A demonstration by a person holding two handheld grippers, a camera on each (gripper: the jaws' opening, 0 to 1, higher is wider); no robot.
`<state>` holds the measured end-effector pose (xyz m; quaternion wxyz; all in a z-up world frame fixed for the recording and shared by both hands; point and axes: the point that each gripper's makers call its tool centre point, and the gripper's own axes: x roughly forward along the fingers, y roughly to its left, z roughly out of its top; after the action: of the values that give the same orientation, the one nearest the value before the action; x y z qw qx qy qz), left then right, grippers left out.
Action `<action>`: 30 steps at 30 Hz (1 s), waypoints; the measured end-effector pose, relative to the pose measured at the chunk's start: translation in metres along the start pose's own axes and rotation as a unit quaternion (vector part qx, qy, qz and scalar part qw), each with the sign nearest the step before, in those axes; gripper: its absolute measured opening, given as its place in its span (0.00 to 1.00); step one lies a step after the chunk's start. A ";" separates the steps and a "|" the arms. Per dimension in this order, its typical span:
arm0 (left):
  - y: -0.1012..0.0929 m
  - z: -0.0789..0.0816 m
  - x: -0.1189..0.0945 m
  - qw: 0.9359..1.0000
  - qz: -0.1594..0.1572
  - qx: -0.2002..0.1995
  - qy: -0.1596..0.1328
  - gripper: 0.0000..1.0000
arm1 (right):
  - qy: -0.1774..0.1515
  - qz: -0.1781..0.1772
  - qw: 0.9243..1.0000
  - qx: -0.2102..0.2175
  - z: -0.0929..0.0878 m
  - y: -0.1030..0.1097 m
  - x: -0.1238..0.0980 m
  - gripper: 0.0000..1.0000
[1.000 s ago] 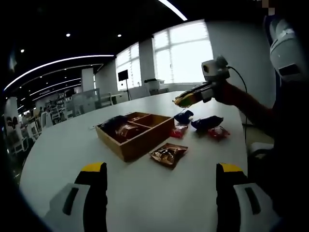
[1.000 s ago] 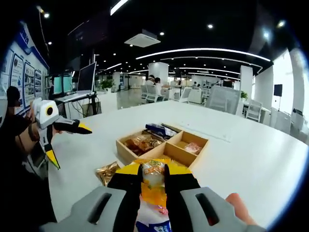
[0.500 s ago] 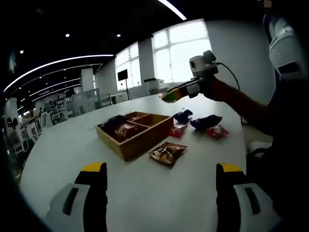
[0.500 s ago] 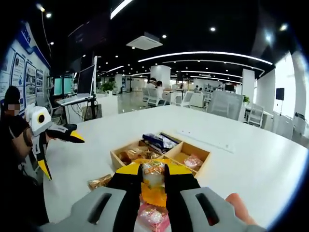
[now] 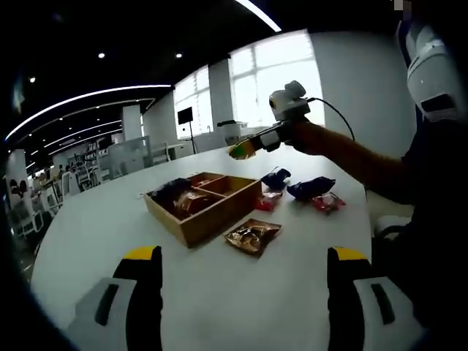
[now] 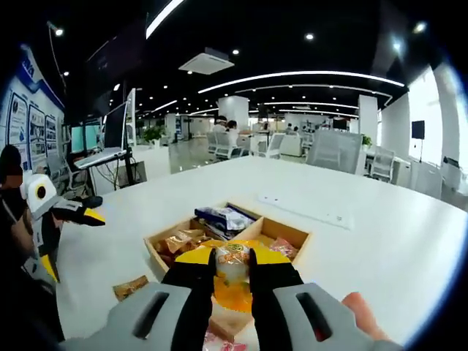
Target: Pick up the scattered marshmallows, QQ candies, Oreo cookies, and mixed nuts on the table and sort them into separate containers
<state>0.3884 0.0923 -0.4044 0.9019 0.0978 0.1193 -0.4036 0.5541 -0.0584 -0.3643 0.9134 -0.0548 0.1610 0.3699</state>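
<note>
Right fingers (image 6: pixel 232 272) clamped on a yellow packet (image 6: pixel 232 281) above the tray (image 6: pixel 289 235); left fingers (image 5: pixel 244 256) spread, empty, before the tray.

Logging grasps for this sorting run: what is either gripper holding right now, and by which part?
The right gripper pinches a yellow-orange snack packet near its upper end, above the wooden tray. The left gripper is open, holding nothing.

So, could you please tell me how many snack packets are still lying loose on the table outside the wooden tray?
5: a brown one nearest the tray, two dark blue and two red beyond it. Others may be hidden.
</note>
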 end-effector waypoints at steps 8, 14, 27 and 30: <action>0.003 0.003 -0.002 1.000 0.010 0.004 -0.007 0.97 | 0.004 -0.022 1.000 -0.004 -0.002 -0.010 0.007 0.15; 0.003 0.005 -0.003 1.000 0.012 0.005 -0.008 0.97 | 0.009 -0.033 0.999 -0.005 -0.002 -0.018 0.017 0.15; -0.001 0.004 -0.002 1.000 0.008 0.002 -0.009 0.97 | 0.026 -0.048 0.998 -0.038 0.004 -0.025 0.044 0.15; -0.003 0.004 -0.002 1.000 0.005 0.003 -0.010 0.97 | 0.036 -0.053 0.996 -0.056 0.001 -0.027 0.052 0.15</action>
<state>0.3856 0.0905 -0.4007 0.9048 0.0966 0.1084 -0.4003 0.6076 -0.0433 -0.3815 0.9207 -0.1278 0.1693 0.3278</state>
